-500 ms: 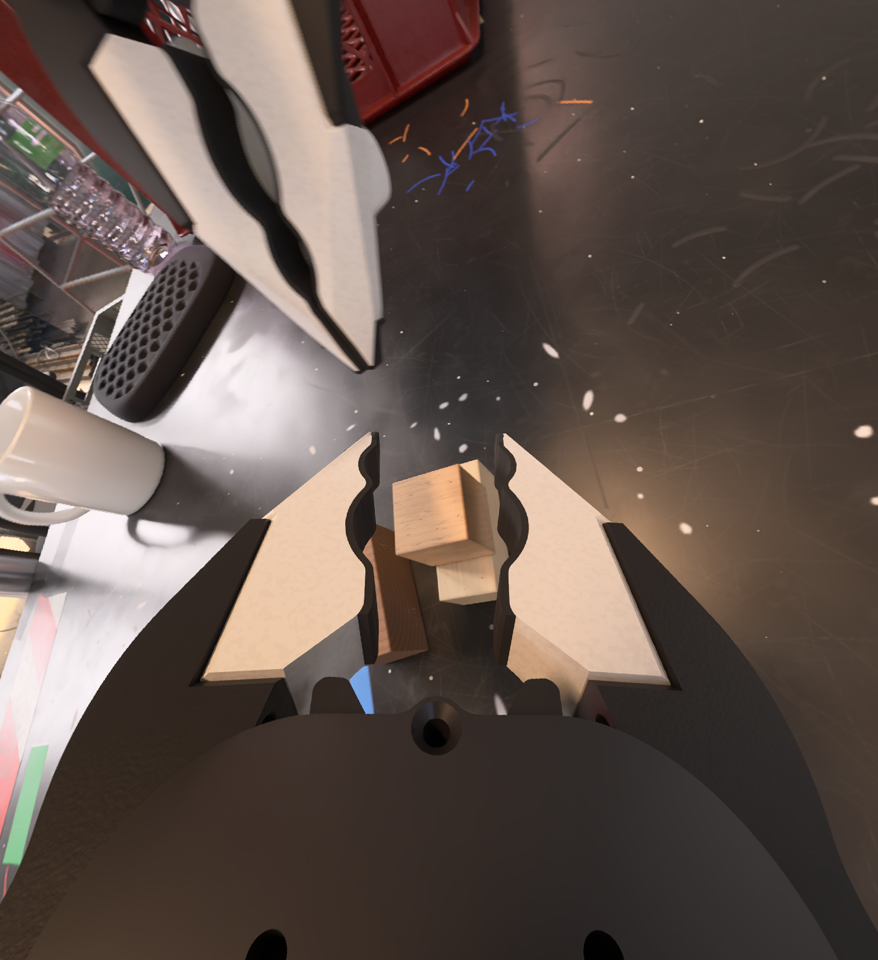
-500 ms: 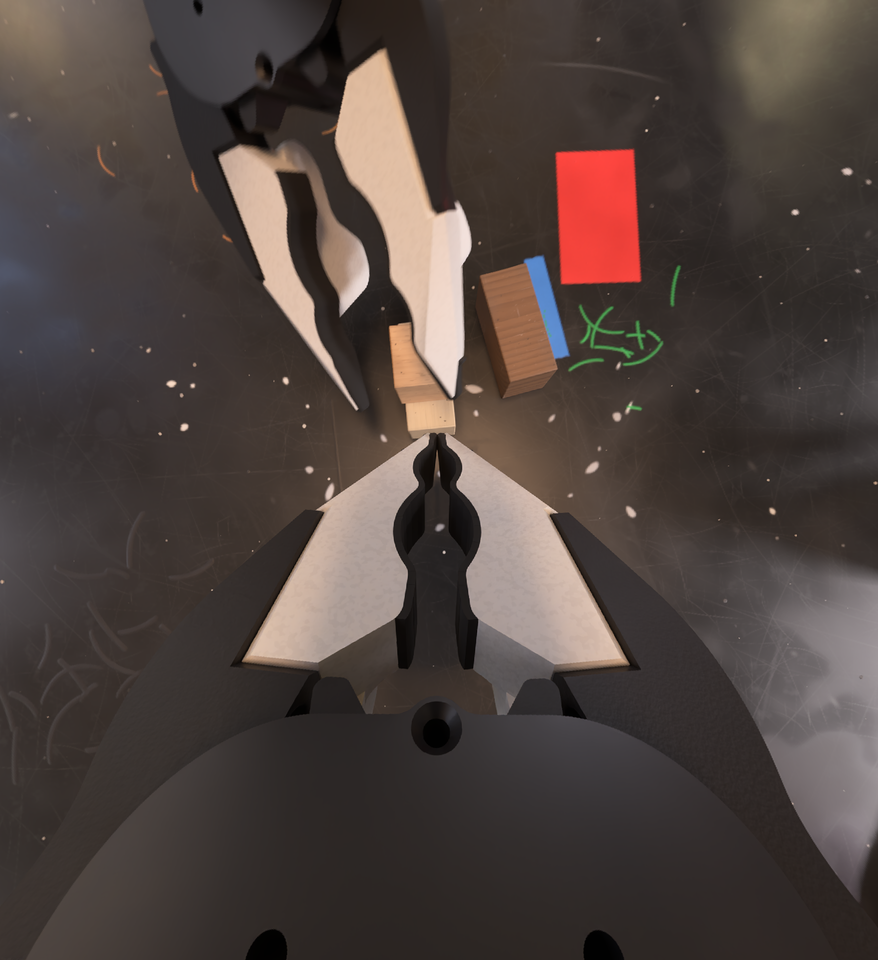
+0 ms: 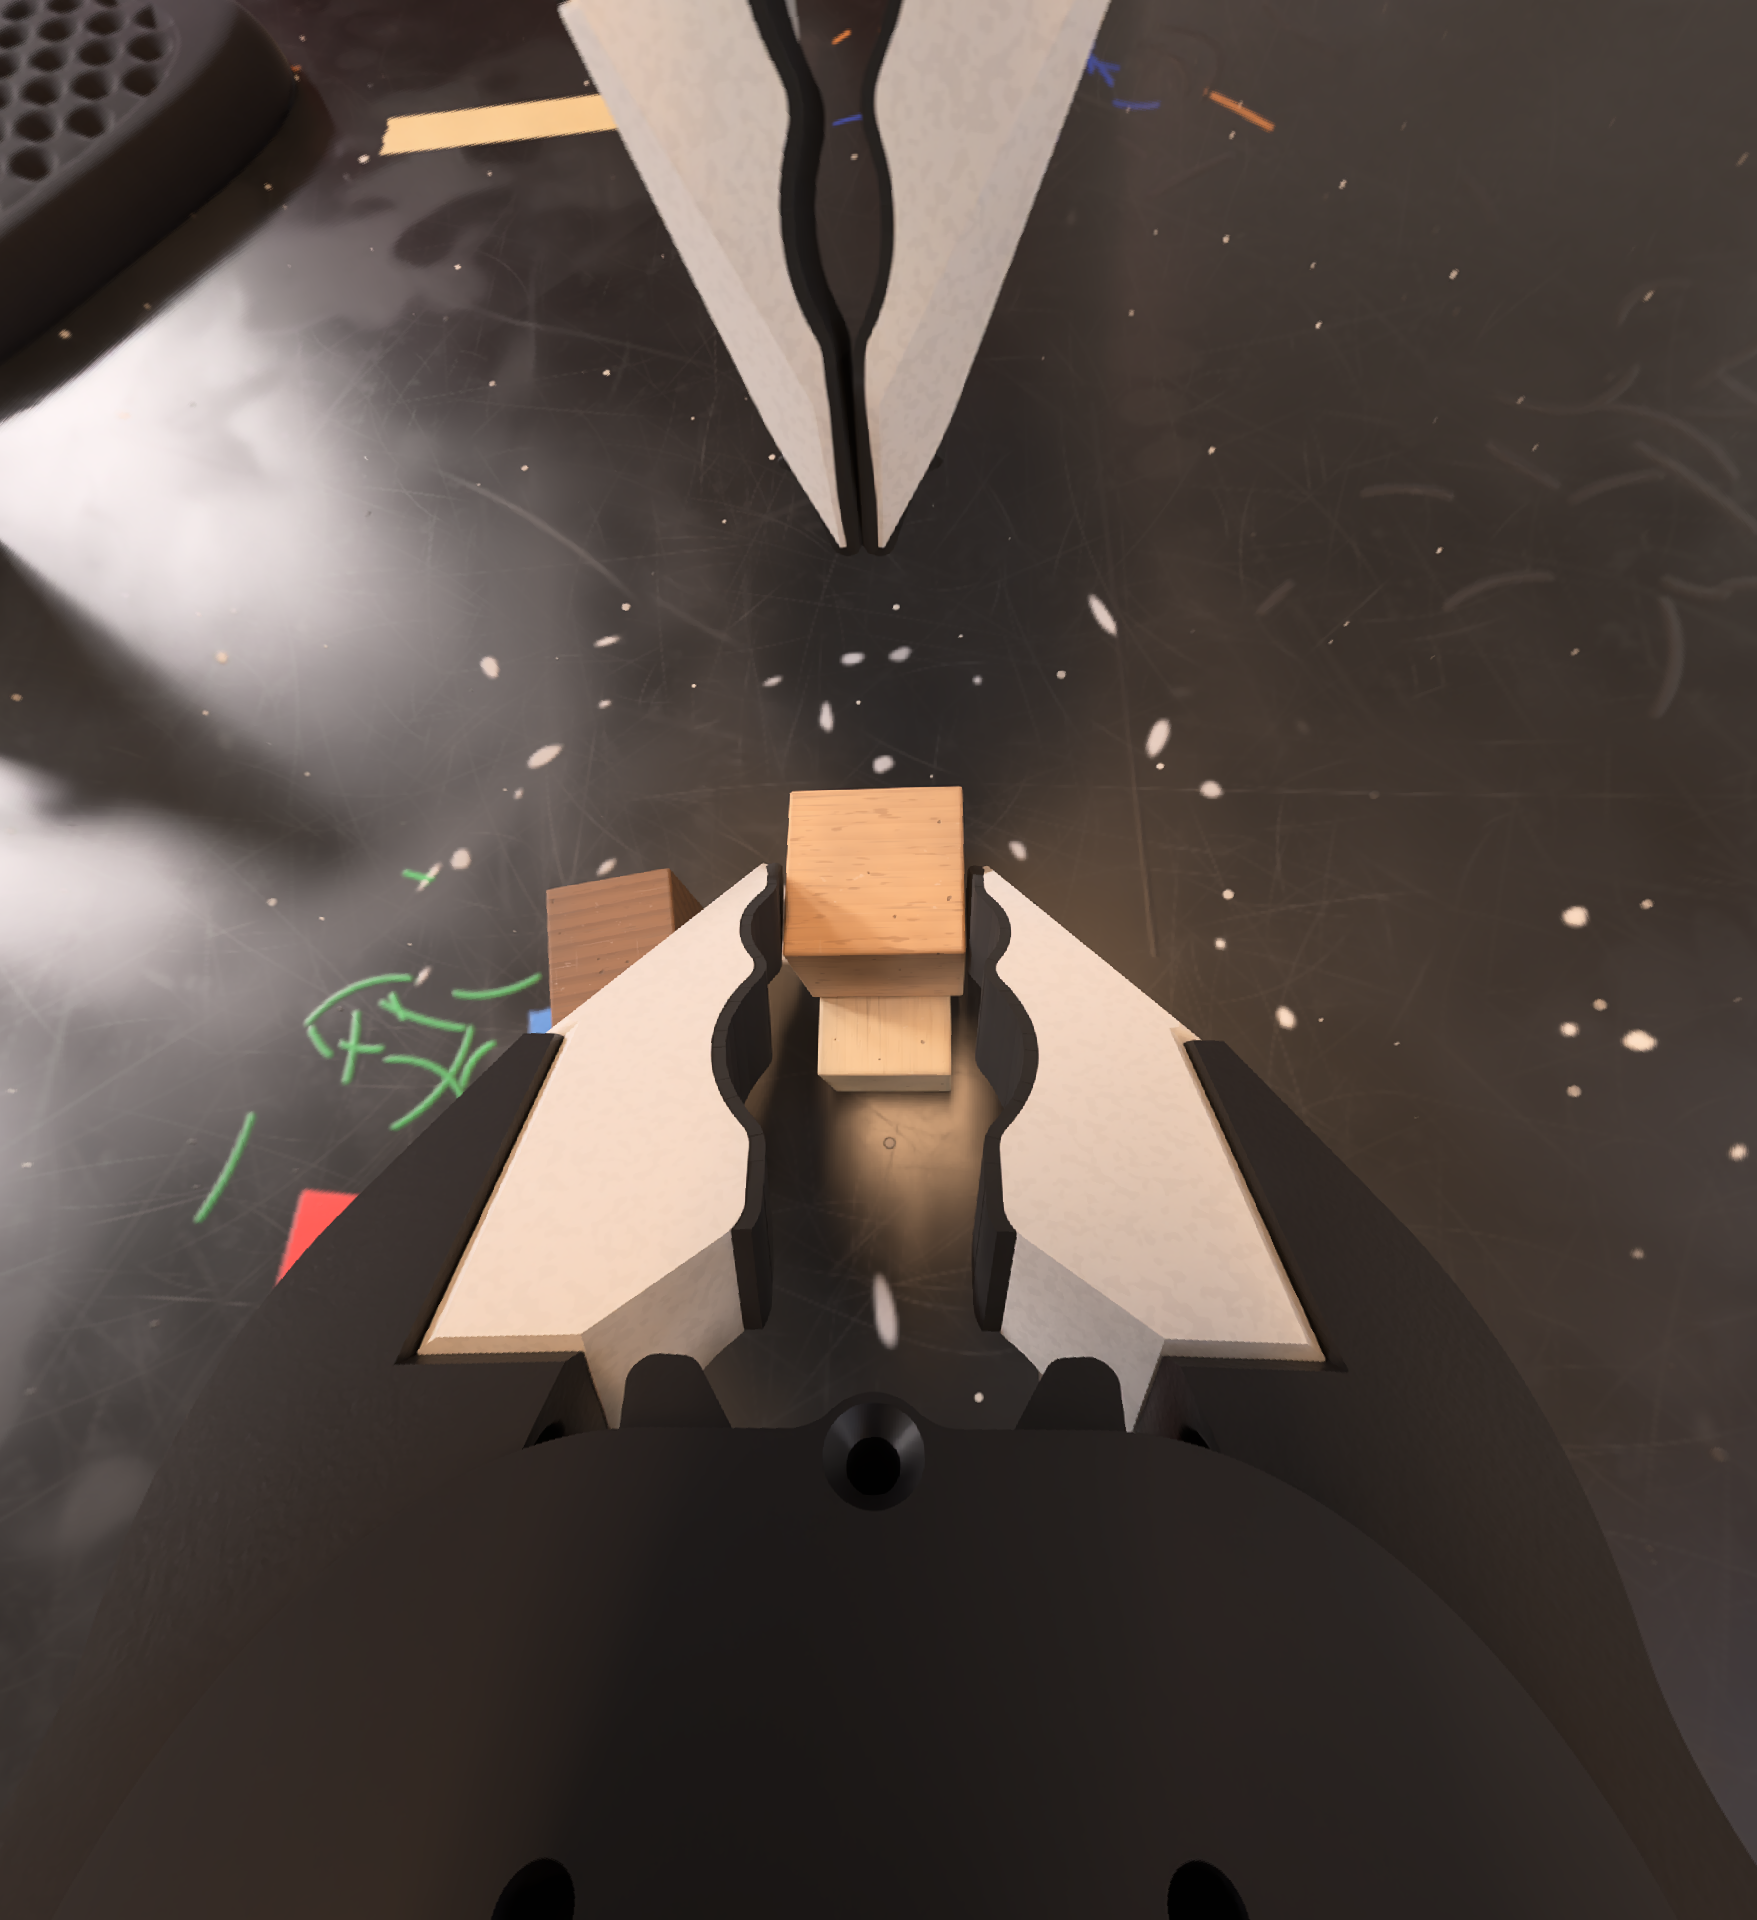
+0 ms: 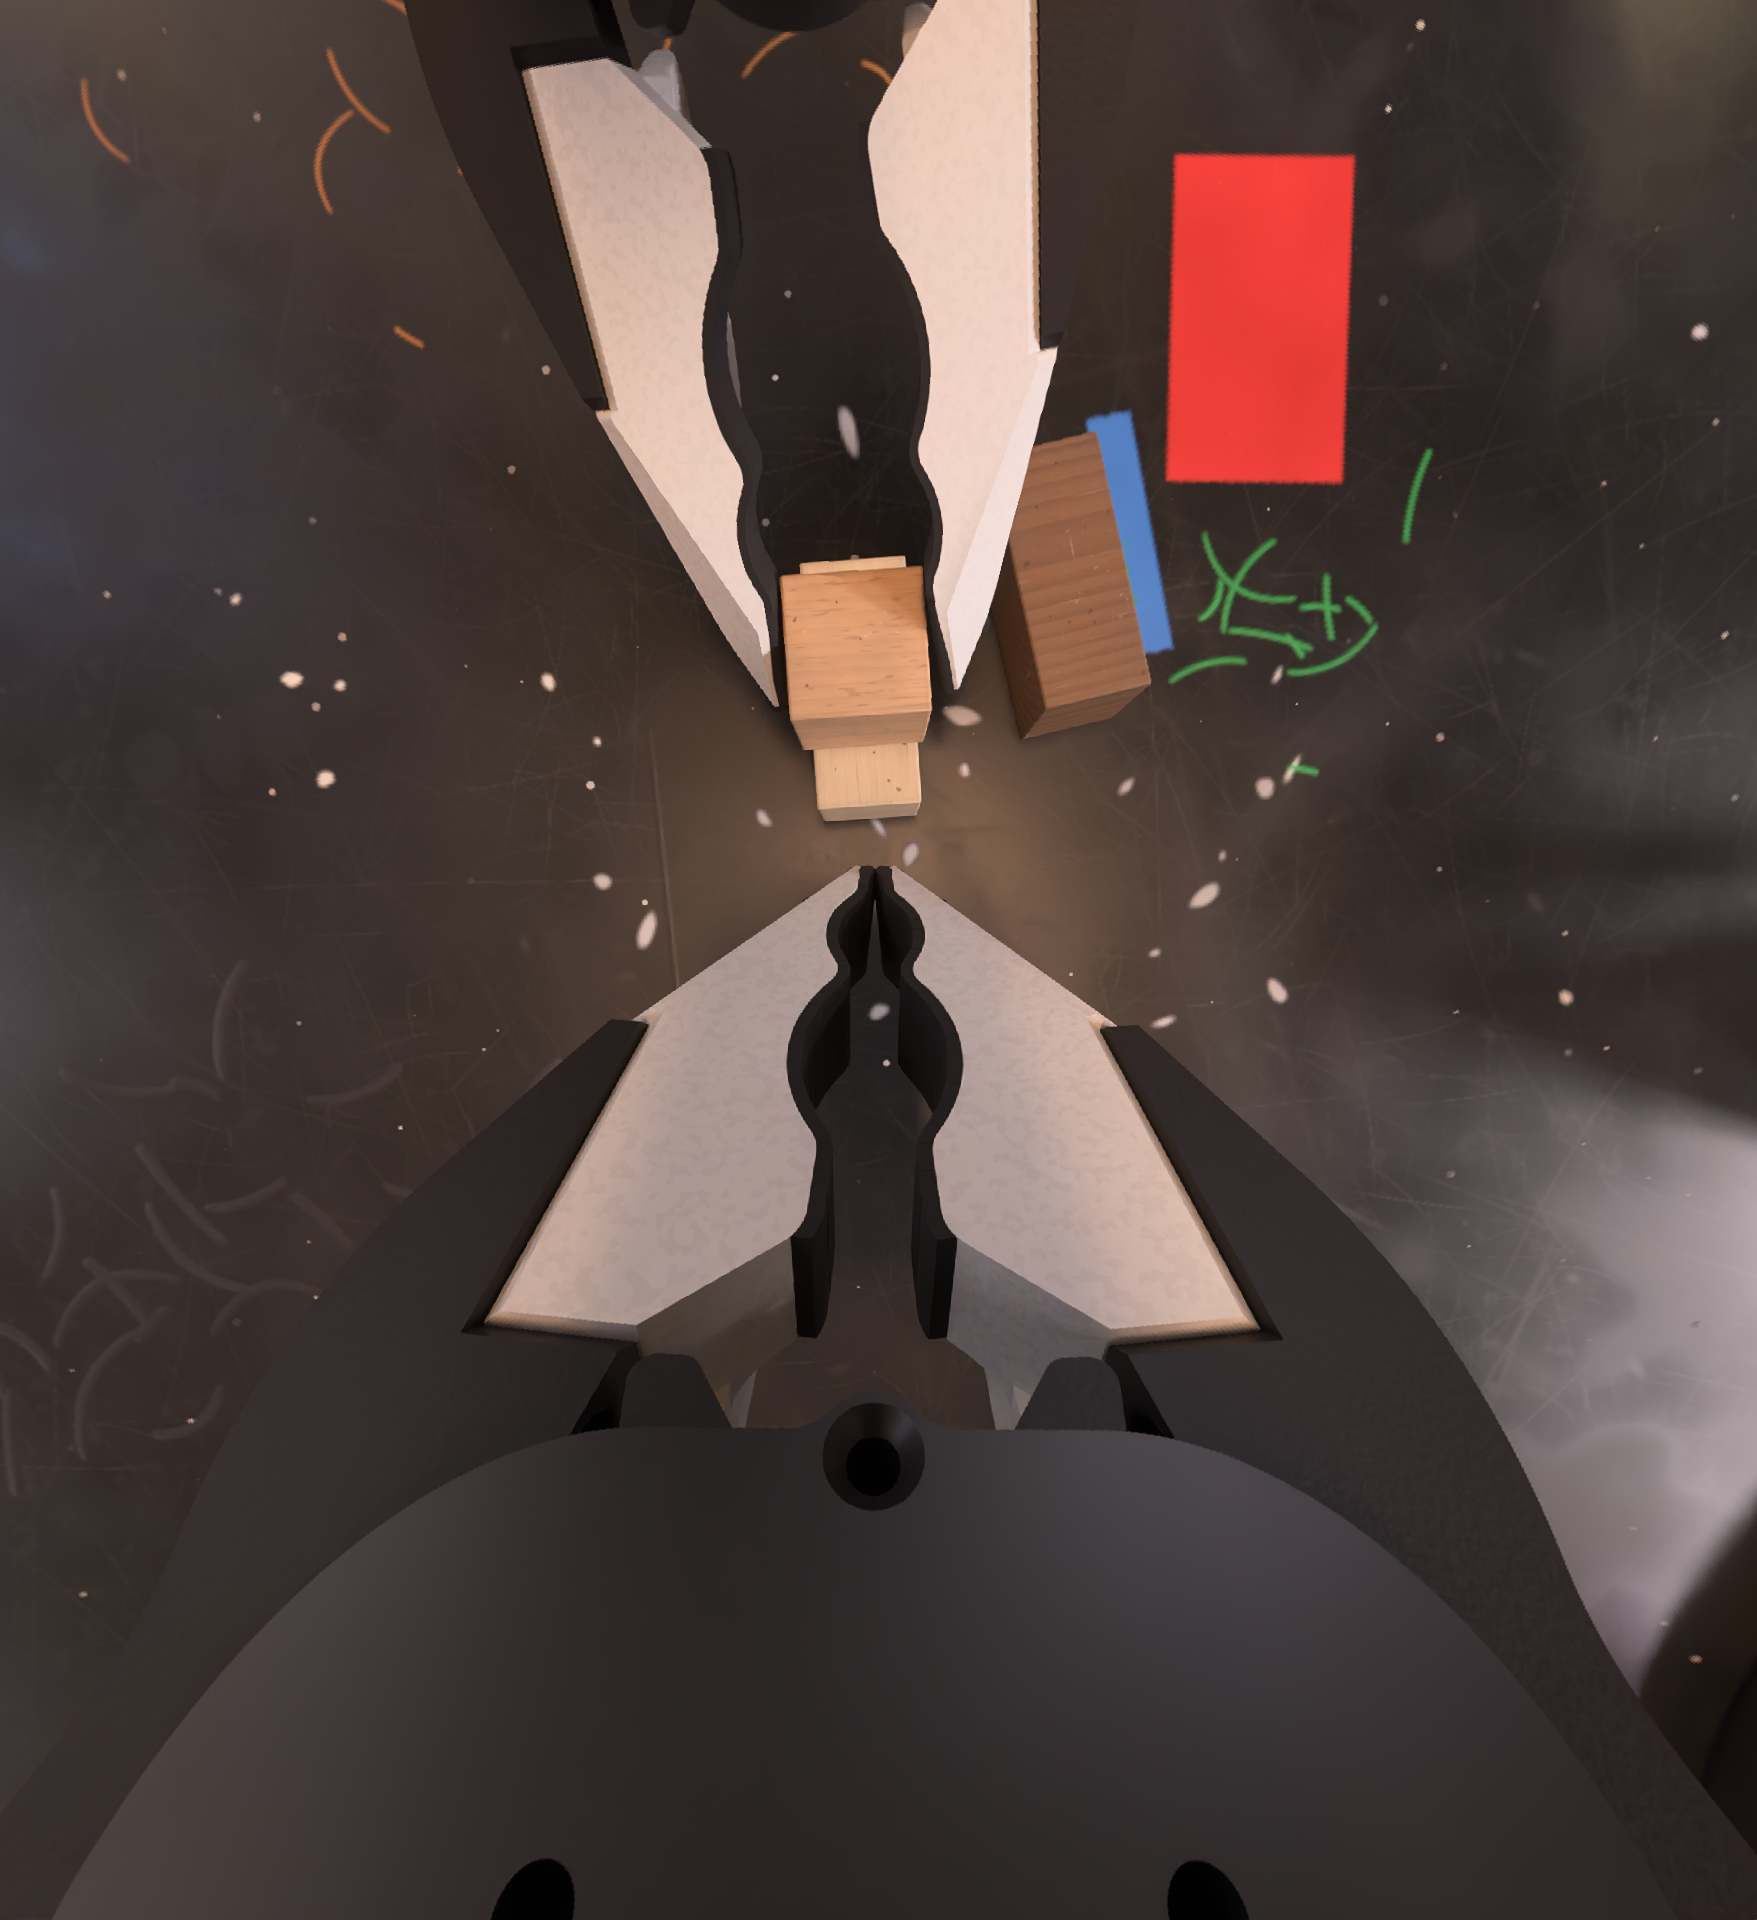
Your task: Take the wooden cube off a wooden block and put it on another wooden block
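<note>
Change: since half a second ago the left gripper point(image 3: 874, 883) has squared up and narrowed, and its fingers are now clamped on both sides of the wooden cube point(image 3: 874, 868). The cube sits on or barely above the pale wooden block point(image 3: 884, 1039), so the lift looks ready. Left of the cube: green scribbles point(image 3: 391, 1029), then the dark wooden block point(image 3: 609, 920), the likely destination, just beside one finger and easily clipped. Beyond the cube: the right gripper point(image 4: 874, 871), pinched together, empty.

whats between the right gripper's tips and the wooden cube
Only bare dark tabletop with pale flecks, plus the end of the light wooden block under the wooden cube. The right wrist view shows it; the right gripper touches nothing.
</note>
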Controlling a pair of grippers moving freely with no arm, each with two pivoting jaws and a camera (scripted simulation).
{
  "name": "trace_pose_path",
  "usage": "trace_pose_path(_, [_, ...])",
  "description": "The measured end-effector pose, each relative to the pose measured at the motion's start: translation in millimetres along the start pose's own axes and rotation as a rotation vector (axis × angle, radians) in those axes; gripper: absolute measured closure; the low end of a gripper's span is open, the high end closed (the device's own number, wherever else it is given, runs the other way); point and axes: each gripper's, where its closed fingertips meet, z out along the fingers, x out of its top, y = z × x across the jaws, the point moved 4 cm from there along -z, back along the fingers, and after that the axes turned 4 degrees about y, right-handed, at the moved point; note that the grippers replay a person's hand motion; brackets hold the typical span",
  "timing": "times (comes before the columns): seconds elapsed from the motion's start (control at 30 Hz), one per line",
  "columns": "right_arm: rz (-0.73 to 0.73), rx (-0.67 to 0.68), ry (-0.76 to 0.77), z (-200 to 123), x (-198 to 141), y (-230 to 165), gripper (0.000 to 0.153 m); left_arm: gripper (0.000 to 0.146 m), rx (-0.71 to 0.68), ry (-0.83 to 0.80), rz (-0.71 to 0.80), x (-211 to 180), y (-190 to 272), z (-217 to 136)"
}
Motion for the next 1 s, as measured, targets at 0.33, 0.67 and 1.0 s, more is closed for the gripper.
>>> trace_pose_path(0.33, [0.038,0.011,0.008,-11.3,-3.6,-7.0,0.153,0.112,0.02,0.006,-0.03,1.4,2.8,1.7])
trace_pose_path(0.67, [0.094,-0.019,-0.023,3.5,1.8,0.9,0.153,0.112,0.022,0.017,-0.046,2.9,3.3,1.9])
trace_pose_path(1.0, [0.136,-0.096,-0.055,1.7,5.9,6.4,0.153,0.112,0.01,0.022,-0.08,4.7,4.0,1.4])
